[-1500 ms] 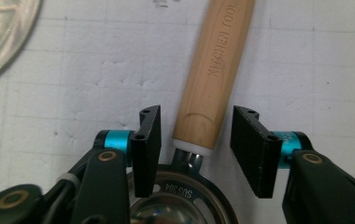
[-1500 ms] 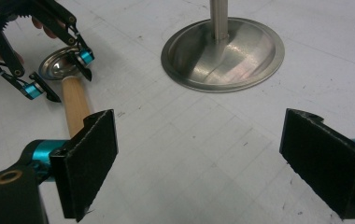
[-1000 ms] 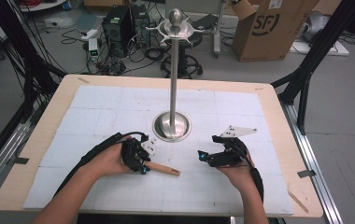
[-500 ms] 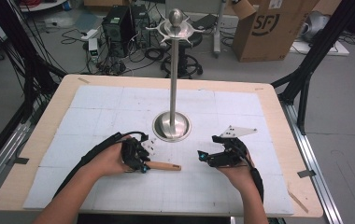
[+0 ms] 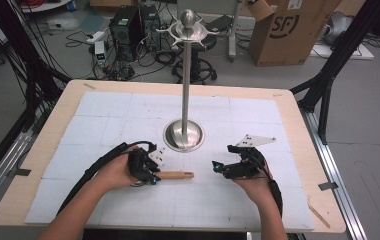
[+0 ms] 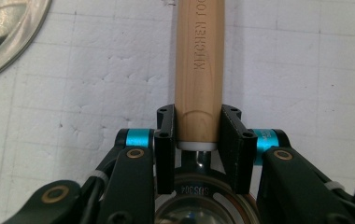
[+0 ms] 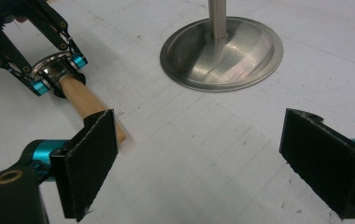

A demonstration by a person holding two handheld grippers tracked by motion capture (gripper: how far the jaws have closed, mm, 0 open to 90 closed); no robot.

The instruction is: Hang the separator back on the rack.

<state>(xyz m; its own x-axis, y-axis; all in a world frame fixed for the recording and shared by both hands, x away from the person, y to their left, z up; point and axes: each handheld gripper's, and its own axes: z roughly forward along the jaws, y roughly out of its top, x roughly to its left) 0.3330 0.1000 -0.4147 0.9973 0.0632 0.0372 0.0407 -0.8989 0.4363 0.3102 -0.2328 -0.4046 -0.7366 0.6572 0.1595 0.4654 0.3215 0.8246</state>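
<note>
A kitchen tool with a light wooden handle lies on the white mat, pointing right. My left gripper is shut on the handle's near end, both black pads pressing its sides, midpoint. Behind the pads a shiny metal part of the tool joins the handle; the rest is hidden under the gripper. My right gripper rests to the right of the handle's free end, open, with bare mat between its pads. From it I see the handle and the left gripper.
A steel stand with a round base and a tall pole rises just behind both grippers. The white gridded mat covers a wooden table. Beyond it are a cardboard box, a computer and cables on the floor.
The wooden handle's free end has swung slightly away from me, so it now lies level across the mat. Both hands have kept their places.
</note>
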